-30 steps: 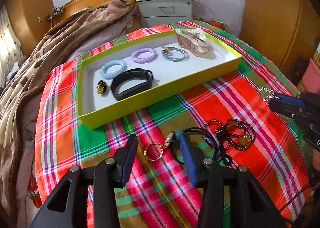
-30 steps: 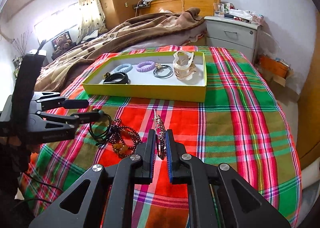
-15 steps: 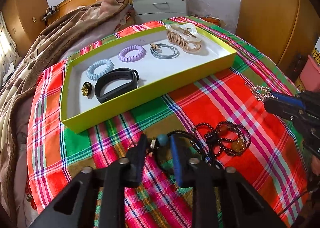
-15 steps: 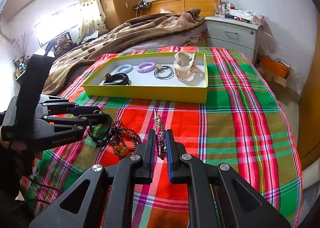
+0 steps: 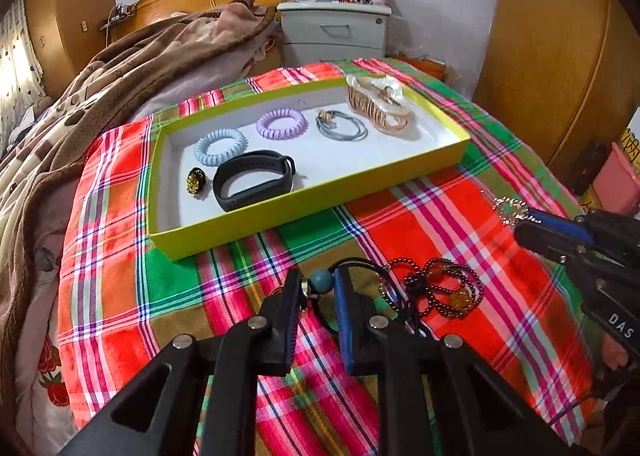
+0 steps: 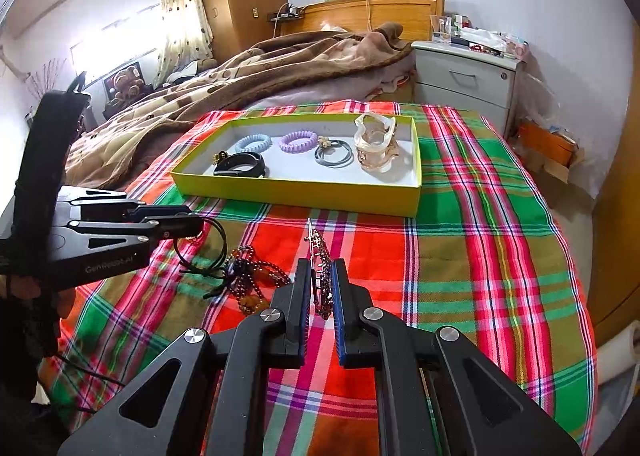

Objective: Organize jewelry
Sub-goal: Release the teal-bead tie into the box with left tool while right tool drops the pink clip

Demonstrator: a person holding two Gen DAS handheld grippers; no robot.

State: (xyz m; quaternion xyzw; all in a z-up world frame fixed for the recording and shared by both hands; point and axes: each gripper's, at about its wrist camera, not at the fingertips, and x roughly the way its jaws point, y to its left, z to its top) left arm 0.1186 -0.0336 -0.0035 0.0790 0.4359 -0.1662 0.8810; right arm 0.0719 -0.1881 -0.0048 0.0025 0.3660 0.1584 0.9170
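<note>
Both tools grip jewelry: left tool (image 5: 316, 288) a teal-bead cord (image 5: 321, 282), right tool (image 6: 321, 285) a rhinestone clip (image 6: 320, 256), near tray (image 6: 296, 194).

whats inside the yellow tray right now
Yellow tray holds a black wristband, gold ornament, blue coil tie, purple coil tie, grey hair ties and beige hair claw. Nothing looks hidden.

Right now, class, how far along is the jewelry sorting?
Done: six pieces lie in the yellow tray, including the black band and purple coil. In hand: the right gripper clamps a sparkly clip; the left gripper closes on a teal-beaded cord. Left: the dark bead bracelet on the plaid cloth.
</note>
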